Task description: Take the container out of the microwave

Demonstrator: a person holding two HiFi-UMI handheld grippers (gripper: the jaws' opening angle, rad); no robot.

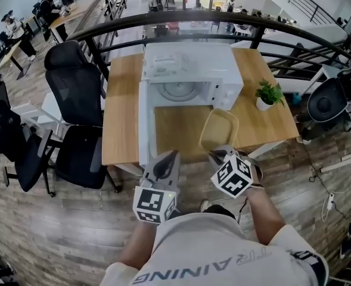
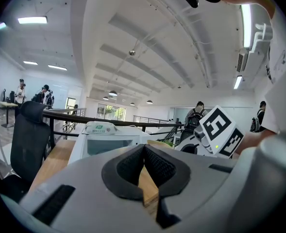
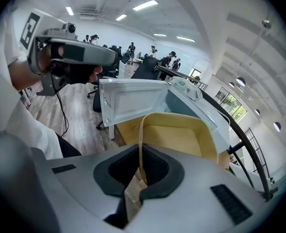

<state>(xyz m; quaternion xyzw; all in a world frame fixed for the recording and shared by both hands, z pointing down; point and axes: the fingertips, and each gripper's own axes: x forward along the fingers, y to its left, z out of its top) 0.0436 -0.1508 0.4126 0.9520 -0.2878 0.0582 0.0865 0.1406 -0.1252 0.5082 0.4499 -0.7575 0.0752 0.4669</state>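
A shallow yellow container (image 1: 218, 128) hangs over the wooden table (image 1: 120, 118), in front of the white microwave (image 1: 190, 64). My right gripper (image 1: 221, 153) is shut on its near rim. In the right gripper view the thin yellow rim (image 3: 139, 144) runs between the black pads, and the container's tray (image 3: 179, 136) spreads out beyond them. The microwave door (image 1: 143, 121) stands swung open to the left, and the glass turntable (image 1: 179, 90) inside is bare. My left gripper (image 1: 165, 161) is shut on nothing at the table's near edge, beside the door; its pads (image 2: 133, 165) meet at the tips.
A small potted plant (image 1: 269, 94) stands on the table's right side. Black office chairs (image 1: 74, 85) crowd the table's left edge. A black railing (image 1: 193, 18) curves behind the table. Cables lie on the wooden floor at the right (image 1: 330, 201).
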